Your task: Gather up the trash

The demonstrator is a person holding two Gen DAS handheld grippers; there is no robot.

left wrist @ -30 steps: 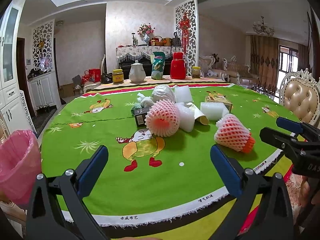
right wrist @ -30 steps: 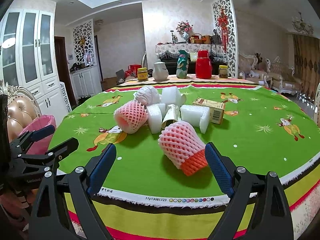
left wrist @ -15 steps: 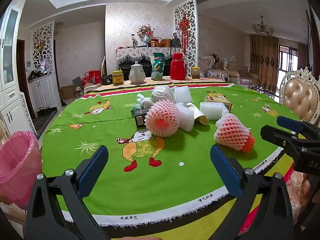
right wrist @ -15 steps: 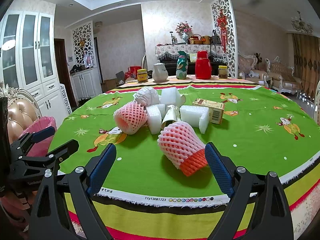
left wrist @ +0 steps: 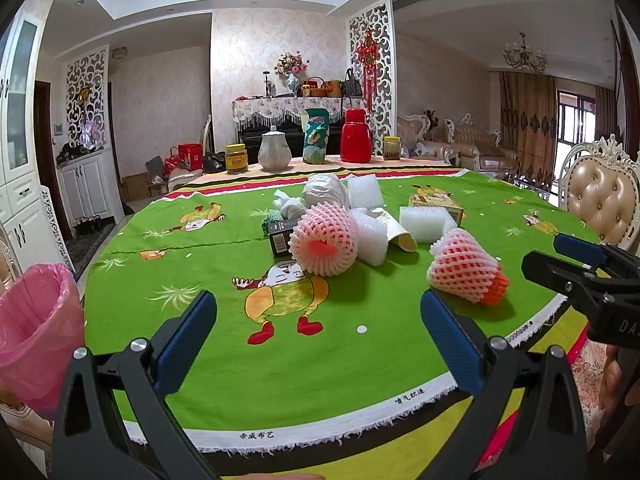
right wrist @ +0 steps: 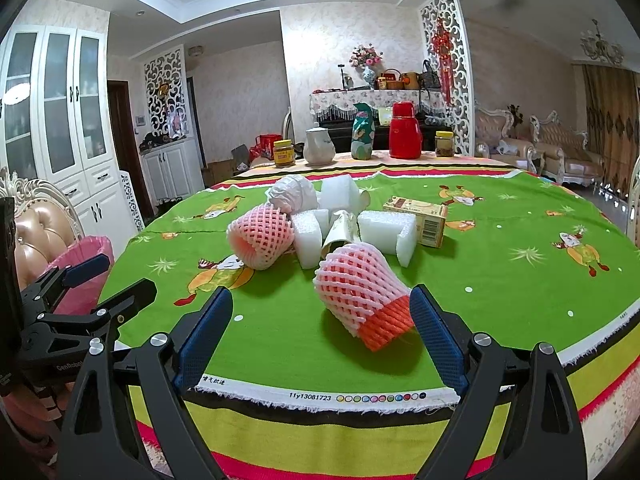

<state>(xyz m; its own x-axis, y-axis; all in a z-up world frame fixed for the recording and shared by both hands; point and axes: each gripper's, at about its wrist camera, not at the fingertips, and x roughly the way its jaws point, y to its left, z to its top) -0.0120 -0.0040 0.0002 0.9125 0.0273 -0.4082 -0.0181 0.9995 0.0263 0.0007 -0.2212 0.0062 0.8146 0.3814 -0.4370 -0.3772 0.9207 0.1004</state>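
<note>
Two tongs, both spread wide, nothing gripped. Left tongs (left wrist: 318,338) hang over the table (left wrist: 208,360) edge, pink bin (left wrist: 34,332) beside that edge. Right tongs (right wrist: 322,334) point at the foam net sleeve with orange end (right wrist: 362,290), lying just in front of them, not touching. Behind that sleeve: second pink net sleeve (right wrist: 260,236), white foam blocks (right wrist: 386,232), cardboard box (right wrist: 420,216).
</note>
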